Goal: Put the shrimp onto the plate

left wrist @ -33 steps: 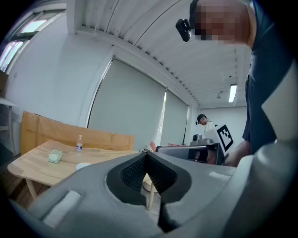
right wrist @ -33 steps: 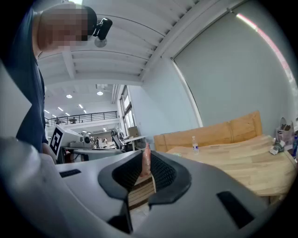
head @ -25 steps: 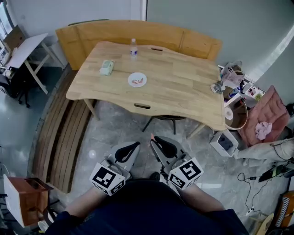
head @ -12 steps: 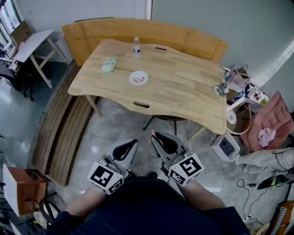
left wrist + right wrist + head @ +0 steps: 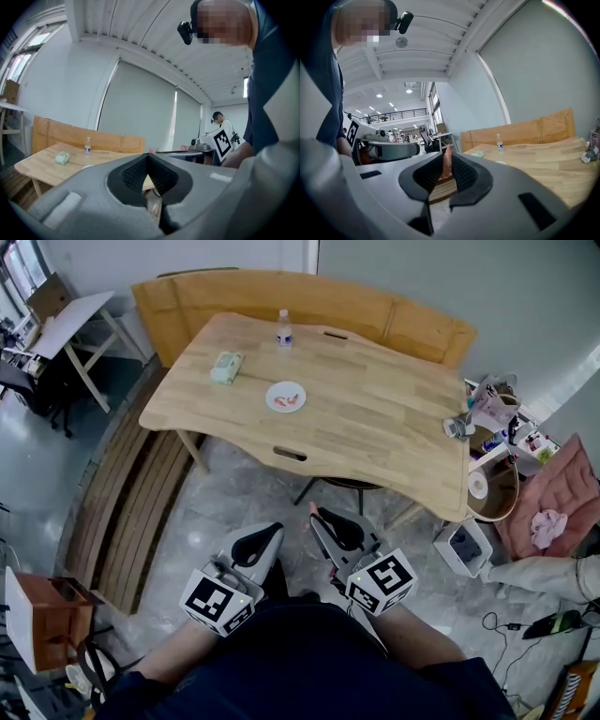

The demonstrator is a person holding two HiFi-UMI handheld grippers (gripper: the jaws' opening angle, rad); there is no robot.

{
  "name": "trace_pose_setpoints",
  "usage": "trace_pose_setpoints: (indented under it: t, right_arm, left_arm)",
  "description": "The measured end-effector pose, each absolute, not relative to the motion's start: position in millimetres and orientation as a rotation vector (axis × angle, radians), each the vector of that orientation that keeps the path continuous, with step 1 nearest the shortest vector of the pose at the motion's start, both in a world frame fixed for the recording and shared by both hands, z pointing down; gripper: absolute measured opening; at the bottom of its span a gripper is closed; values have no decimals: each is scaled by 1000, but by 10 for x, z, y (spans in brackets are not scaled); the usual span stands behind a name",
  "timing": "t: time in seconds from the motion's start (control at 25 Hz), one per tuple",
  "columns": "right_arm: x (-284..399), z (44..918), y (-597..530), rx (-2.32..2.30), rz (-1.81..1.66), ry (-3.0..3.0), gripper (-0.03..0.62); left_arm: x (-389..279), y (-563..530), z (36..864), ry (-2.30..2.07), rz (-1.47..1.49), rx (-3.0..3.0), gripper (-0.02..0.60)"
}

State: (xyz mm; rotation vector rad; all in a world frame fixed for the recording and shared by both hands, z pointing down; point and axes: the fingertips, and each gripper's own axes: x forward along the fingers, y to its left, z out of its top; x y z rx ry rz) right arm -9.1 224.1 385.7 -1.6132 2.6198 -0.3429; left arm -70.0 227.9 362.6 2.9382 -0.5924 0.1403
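A white plate (image 5: 286, 397) with pink shrimp on it sits on the wooden table (image 5: 375, 427), far ahead of both grippers. I hold both grippers low and close to my body, over the floor. My right gripper (image 5: 314, 515) is shut on a pink shrimp (image 5: 446, 164), whose tip pokes out between the dark pads. Beside it my left gripper (image 5: 277, 529) is shut, nothing showing between its pads (image 5: 136, 173). In the right gripper view the plate (image 5: 500, 162) is a thin white sliver on the table.
A water bottle (image 5: 283, 330) and a green packet (image 5: 226, 367) lie on the table's far side. A wooden bench (image 5: 281, 296) runs behind the table and a dark stool (image 5: 342, 486) stands under it. Clutter (image 5: 497, 427) crowds the right; an orange box (image 5: 47, 624) stands low left.
The view has drifted a little, so the table sits slightly further right in the picture. Both grippers stay shut and in nearly the same place.
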Motion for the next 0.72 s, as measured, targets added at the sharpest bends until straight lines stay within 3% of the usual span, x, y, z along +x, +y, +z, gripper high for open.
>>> trace_pose_setpoints:
  t: [0.72]
  right_arm:
    - [148, 3864, 597, -1735, -375, 2567, 63]
  left_arm:
    - [-456, 558, 3554, -485, 174, 2971, 5]
